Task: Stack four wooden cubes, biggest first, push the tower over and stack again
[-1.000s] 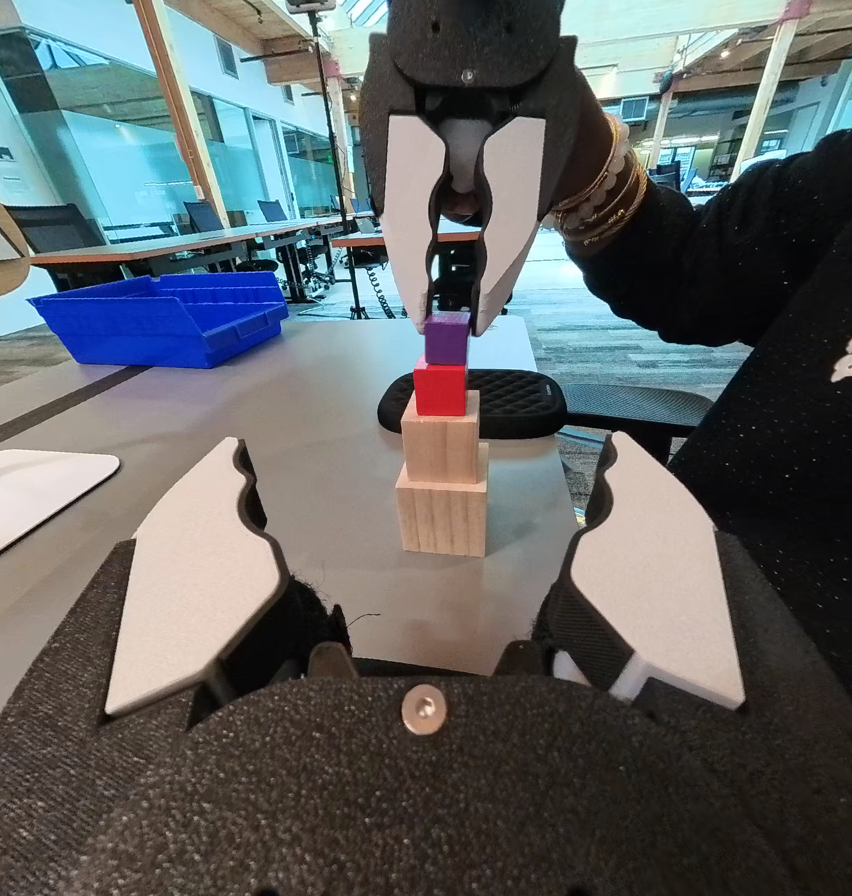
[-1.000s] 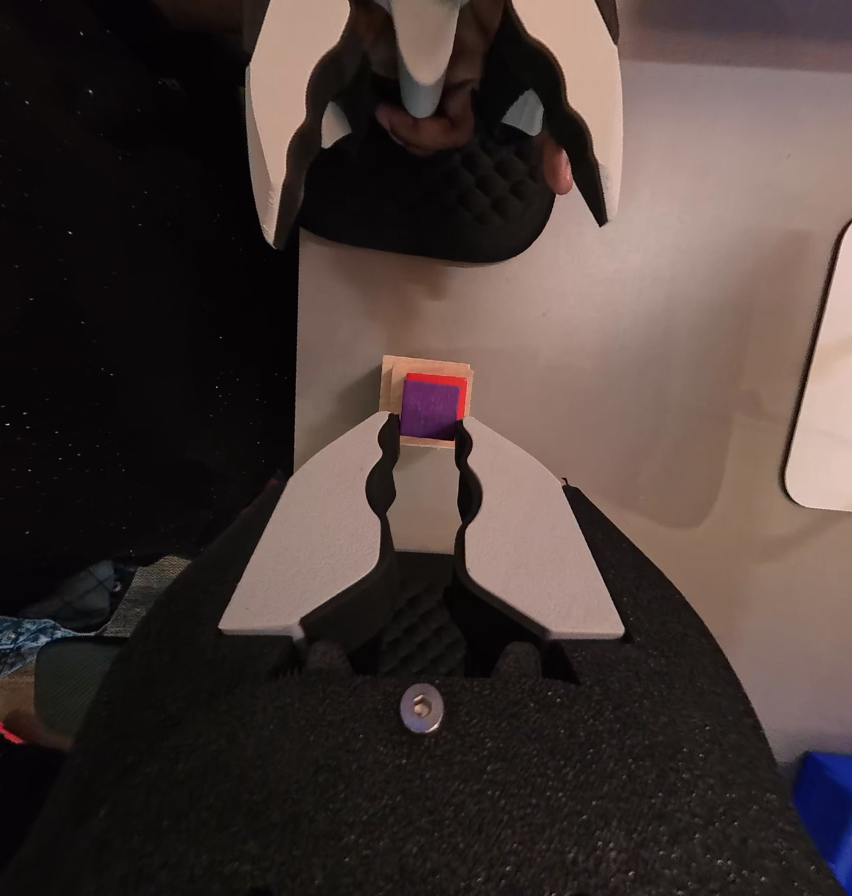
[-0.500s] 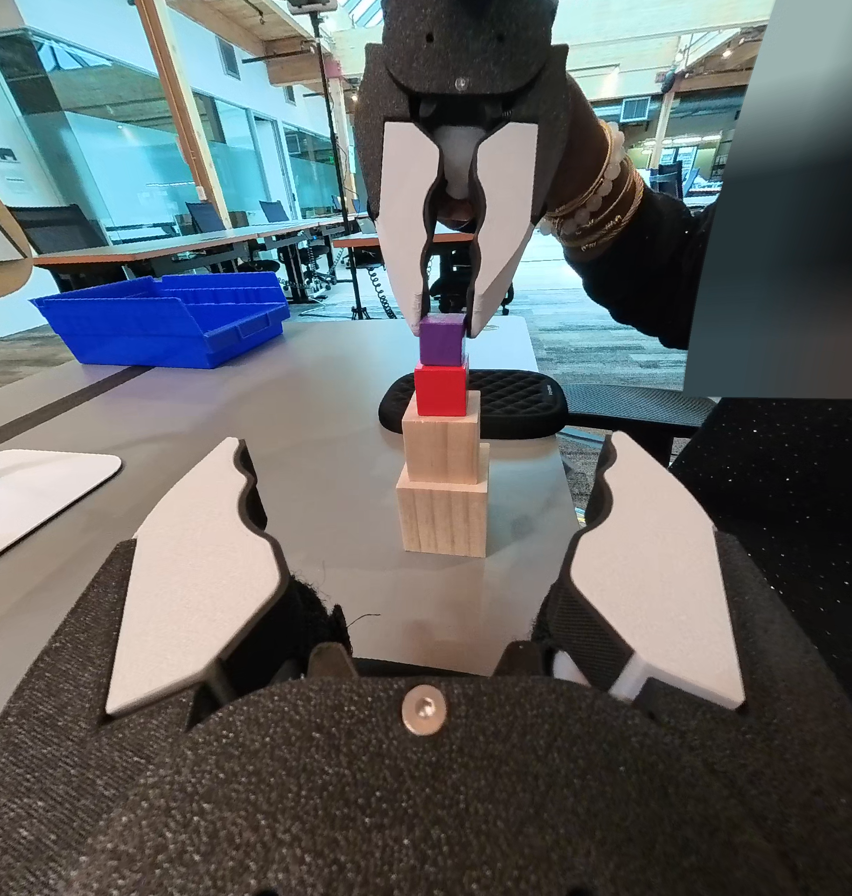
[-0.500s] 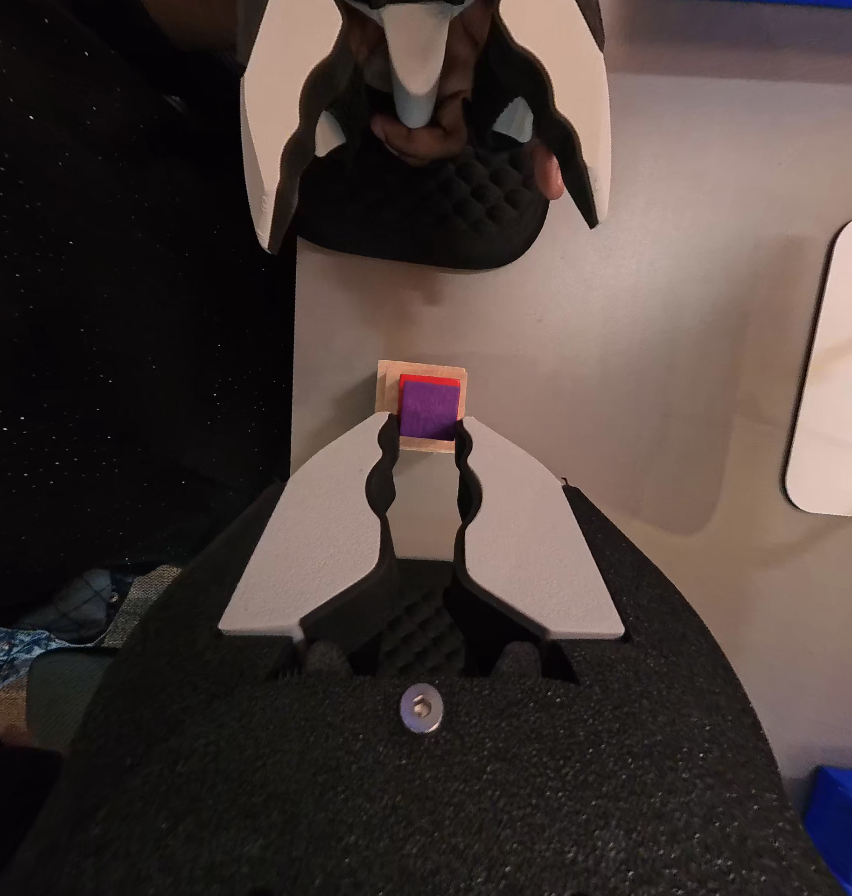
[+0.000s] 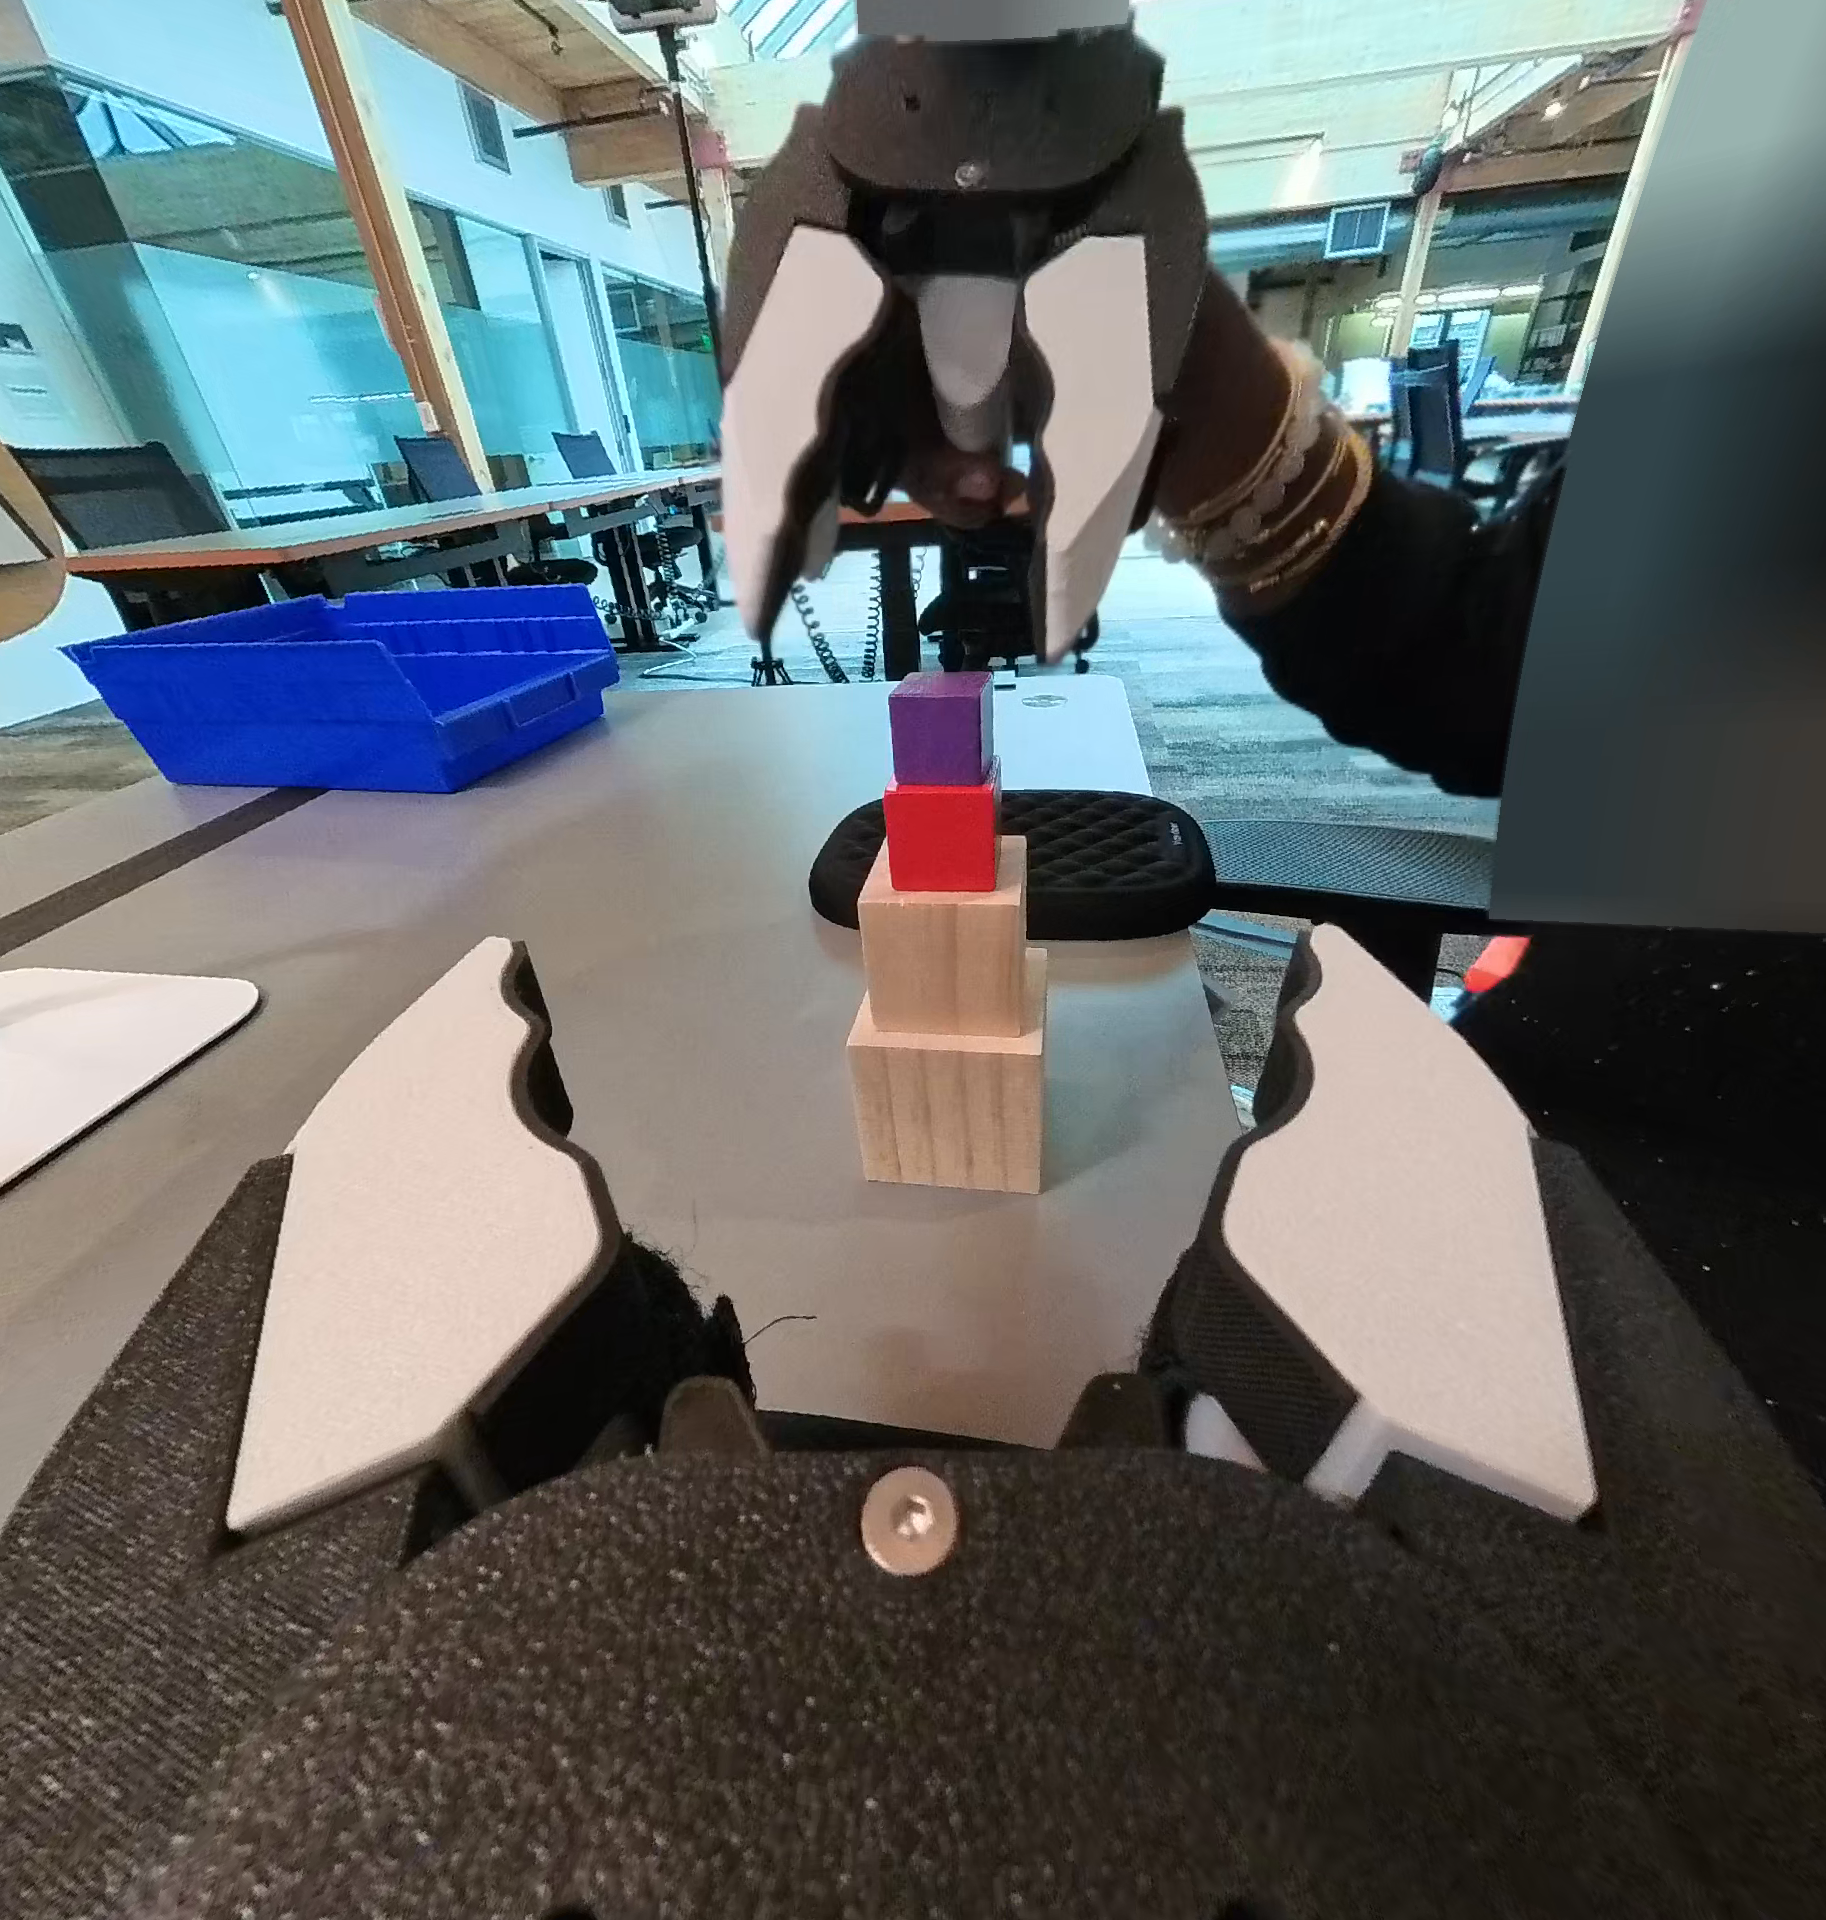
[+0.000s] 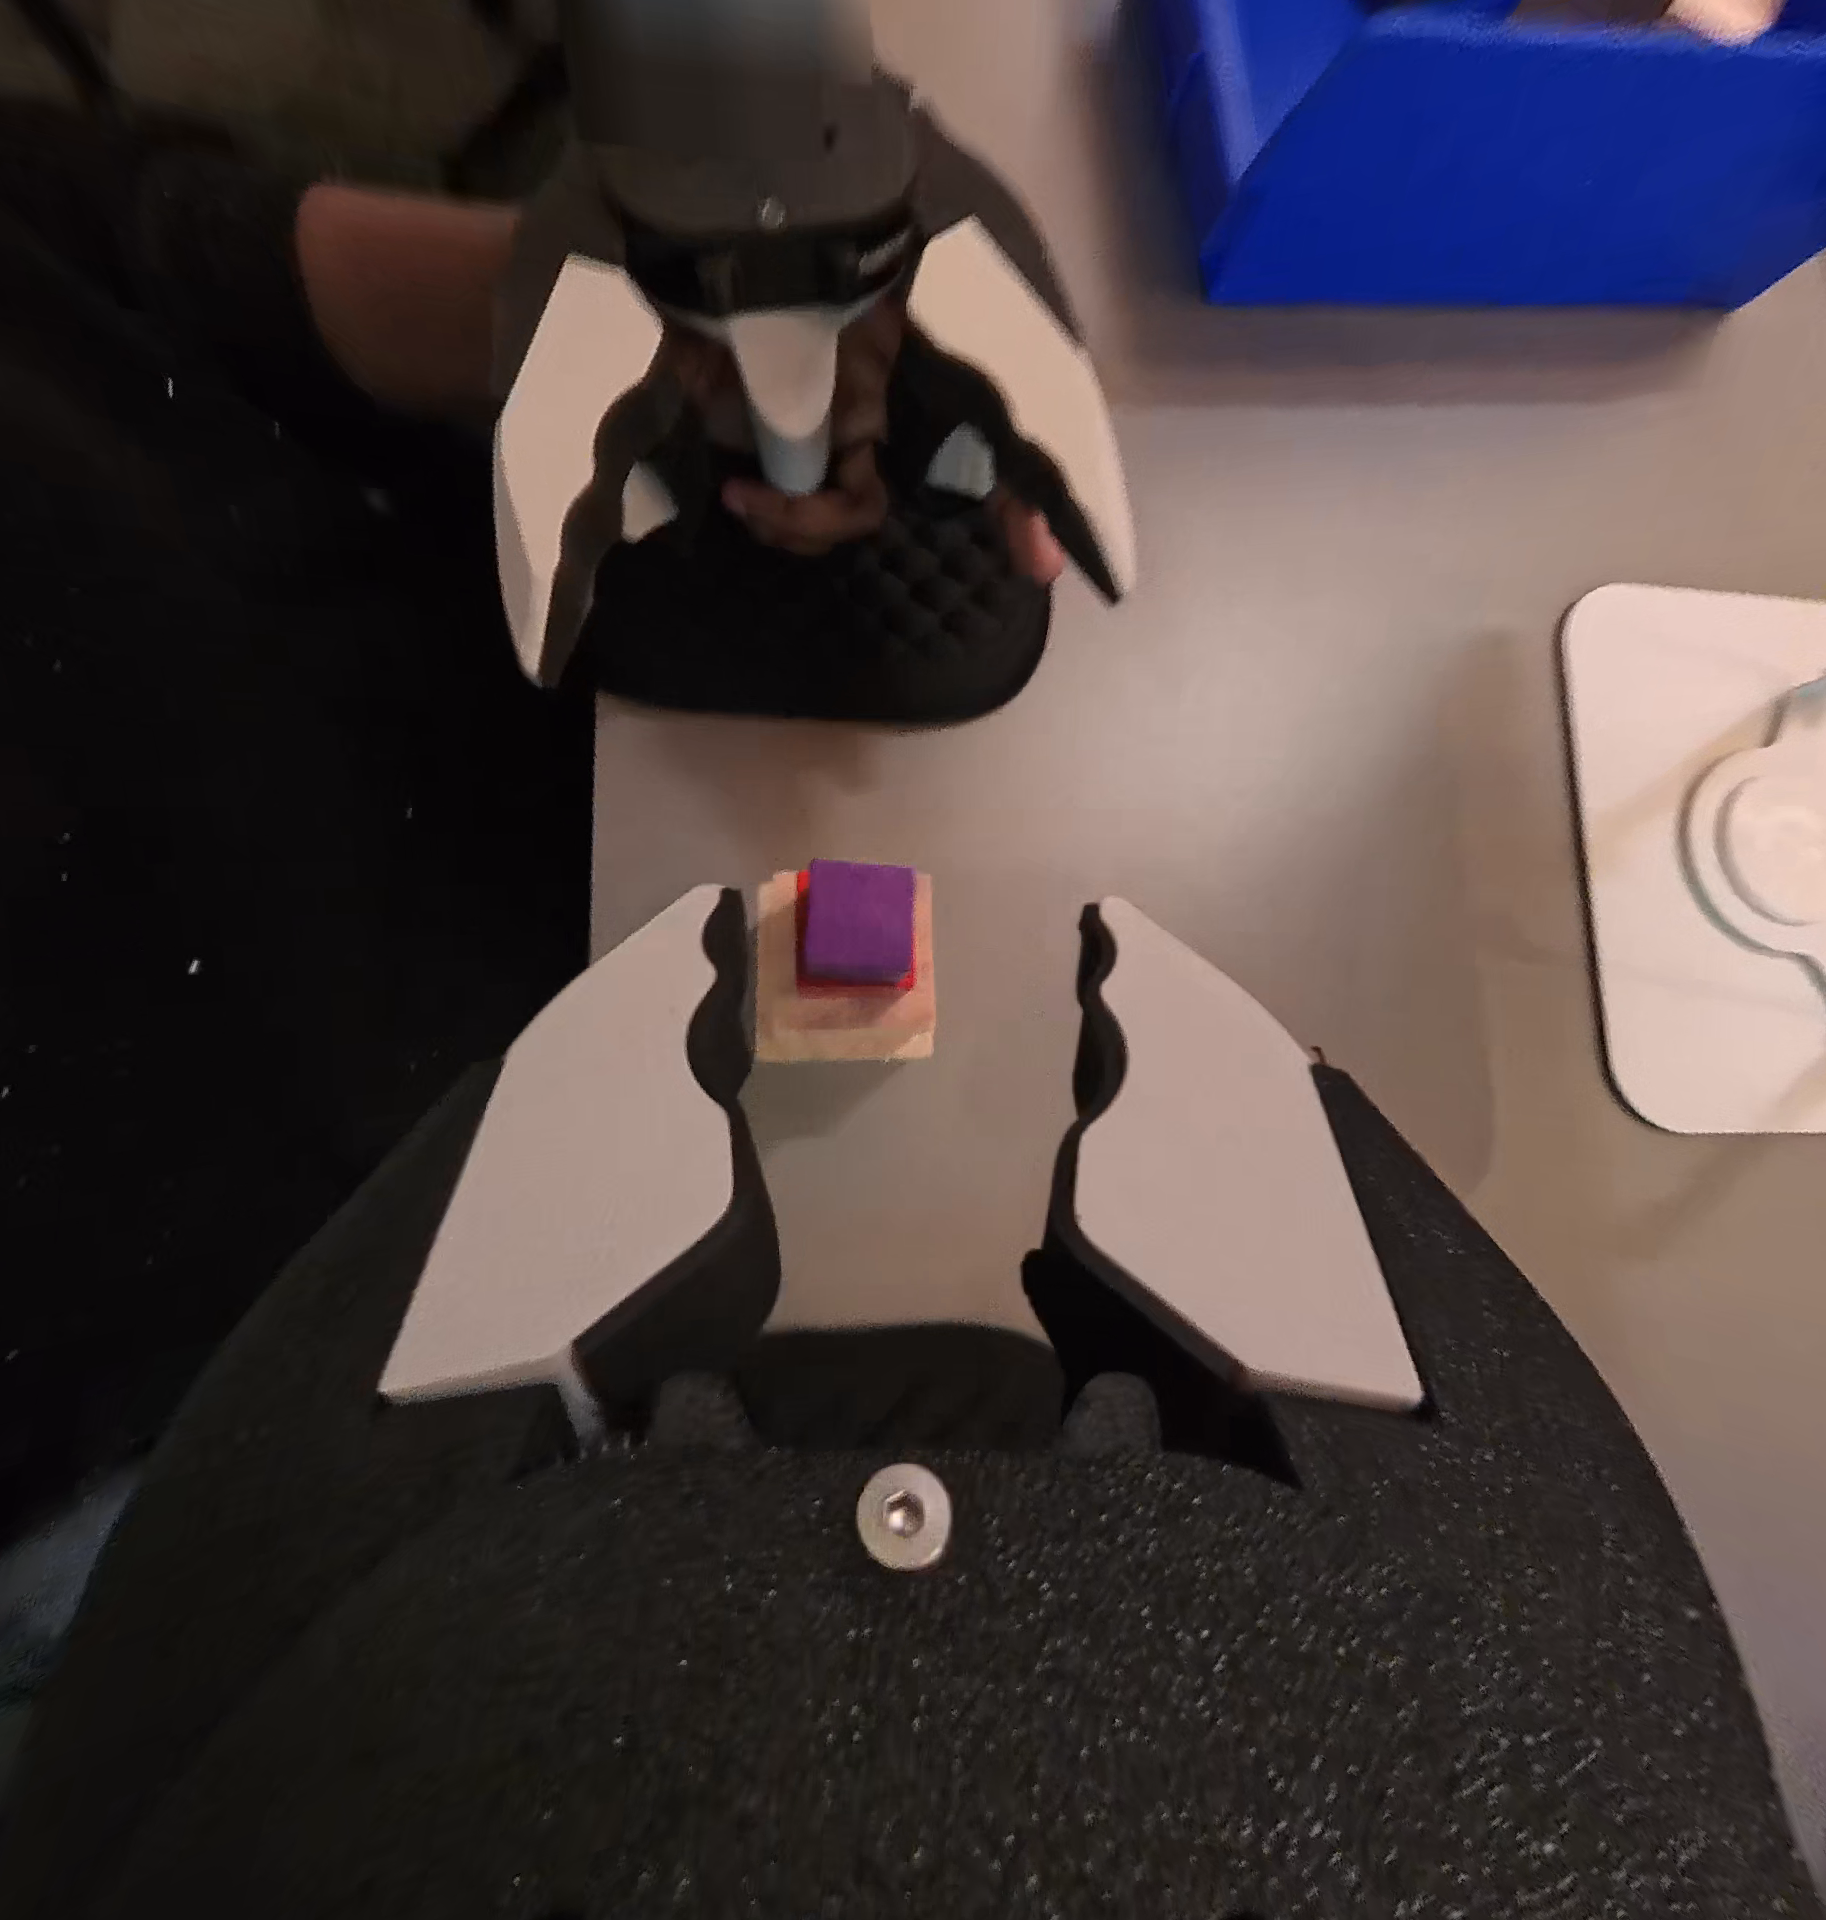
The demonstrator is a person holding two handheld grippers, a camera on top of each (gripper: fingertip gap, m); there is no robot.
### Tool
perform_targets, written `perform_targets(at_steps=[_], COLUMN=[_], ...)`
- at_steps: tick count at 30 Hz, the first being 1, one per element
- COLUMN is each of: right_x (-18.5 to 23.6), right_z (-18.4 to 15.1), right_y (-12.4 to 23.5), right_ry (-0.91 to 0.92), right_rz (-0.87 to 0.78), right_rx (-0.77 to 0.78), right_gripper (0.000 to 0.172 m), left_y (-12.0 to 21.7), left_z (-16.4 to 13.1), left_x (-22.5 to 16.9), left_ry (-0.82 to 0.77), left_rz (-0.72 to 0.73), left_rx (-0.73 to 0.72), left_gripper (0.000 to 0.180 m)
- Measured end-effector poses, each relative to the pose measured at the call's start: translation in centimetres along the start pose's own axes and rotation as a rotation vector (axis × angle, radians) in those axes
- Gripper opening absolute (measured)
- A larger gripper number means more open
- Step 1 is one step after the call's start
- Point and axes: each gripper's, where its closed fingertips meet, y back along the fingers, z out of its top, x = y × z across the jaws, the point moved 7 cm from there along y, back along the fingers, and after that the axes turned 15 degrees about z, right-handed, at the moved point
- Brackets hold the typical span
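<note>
A tower stands on the grey table [image 5: 473, 935]: a purple cube [image 5: 940, 729] on a red cube [image 5: 940, 836] on two stacked wooden cubes [image 5: 945, 1029]. My left gripper [image 5: 914, 956] is wide open and empty, low on the table, with the tower just ahead between its fingers. My right gripper [image 5: 914, 644] hangs open above the purple cube, clear of it. In the right wrist view the right gripper [image 6: 904, 914] looks down on the purple cube [image 6: 855, 923]; both fingers stand apart from it. The left gripper [image 6: 815, 613] shows beyond it.
A blue bin [image 5: 369, 686] stands at the back left, also in the right wrist view [image 6: 1511, 145]. A black quilted pad [image 5: 1096, 852] lies behind the tower. A white base plate [image 5: 88, 1049] lies at the left. A person's dark sleeve [image 5: 1428, 623] and dark clothing are at the right. Some 8 centimeters of space lies between my two pairs of fingers.
My right gripper was shut on the purple cube on top of the tower; it has opened, let the cube go and risen above it. The left gripper has not moved.
</note>
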Motion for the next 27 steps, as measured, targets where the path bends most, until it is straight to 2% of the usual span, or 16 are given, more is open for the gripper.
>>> perform_targets(at_steps=[5,8,10,14,18,23,27], right_x=[0.2,0.7,1.3,1.8,1.6,1.2,1.7], right_z=[-1.2,-3.5,-5.4,-9.0,-11.6,-12.6,-12.7], right_y=[1.8,2.3,2.4,2.1,1.4,0.3,0.5], right_ry=[0.006,0.025,0.036,-0.015,-0.026,-0.012,0.035], right_rz=[-0.112,-0.244,-0.304,-0.322,-0.292,-0.237,-0.256], right_rx=[-0.369,-0.552,-0.628,-0.737,-0.782,-0.778,-0.81], right_gripper=[0.092,0.111,0.118,0.124,0.125,0.132,0.136], left_y=[0.0,0.0,0.0,0.0,-0.1,0.0,0.0], left_z=[0.0,0.0,0.0,0.0,0.0,0.1,0.2], left_x=[-0.1,0.0,0.0,0.0,0.1,0.5,0.5], left_ry=[-0.009,-0.003,0.004,-0.003,0.006,0.038,0.035], left_rz=[0.004,0.003,0.002,0.007,0.008,0.017,0.028], left_rx=[0.001,0.003,0.001,0.001,0.003,-0.004,-0.007], left_gripper=[0.13,0.13,0.13,0.13,0.13,0.13,0.127])
